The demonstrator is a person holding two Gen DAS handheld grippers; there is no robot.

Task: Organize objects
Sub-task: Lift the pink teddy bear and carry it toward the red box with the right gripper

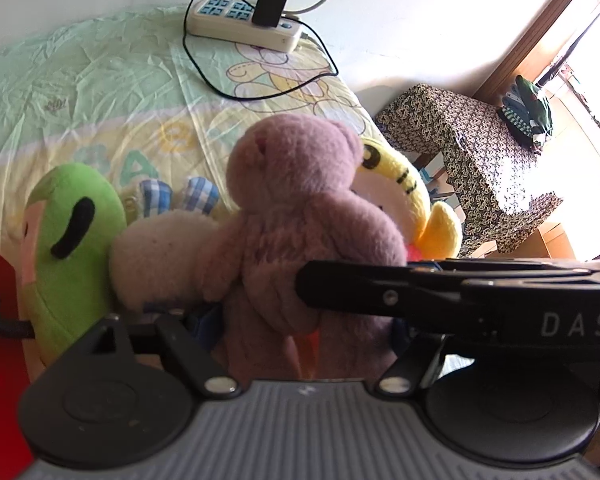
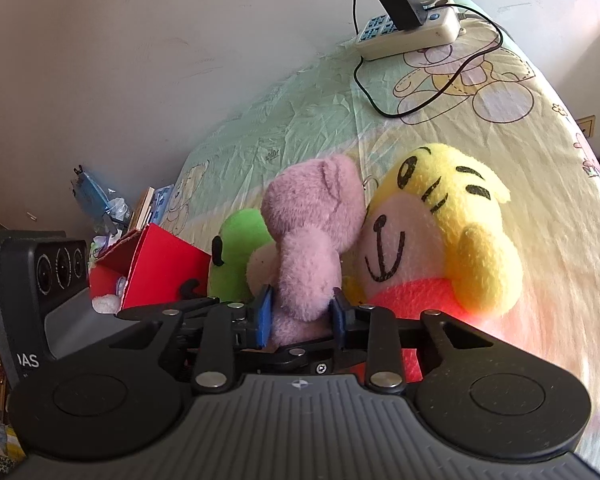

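**Desk:** Two grippers on one pink bear [image 2: 308,240] — what's the risk?

**Photographer:** Both are clamped on it. The right gripper [image 2: 302,316] pinches the bear low on its body between blue pads [image 2: 263,316]. The left gripper [image 1: 260,320] has the same body between its jaws, with the right one reaching across from the right side of its view. If the two pull different ways, the soft plush could stretch or slip from one grip.

**Desk:** Anything nearby to knock?

**Photographer:** The bear stands on the bed [image 1: 100,80], pressed against the yellow toy [image 2: 452,232] on its right and a cream toy [image 1: 160,256] on its left. Lifting it could tip either one, or the green toy [image 1: 72,232] beyond.

**Desk:** Count, please.

**Photographer:** Four plush toys showing clearly: pink, yellow, green, cream. One red box [image 2: 156,264] at the left, something white inside. One power strip [image 1: 244,24] at the far end, one black charger [image 1: 272,2] plugged in.
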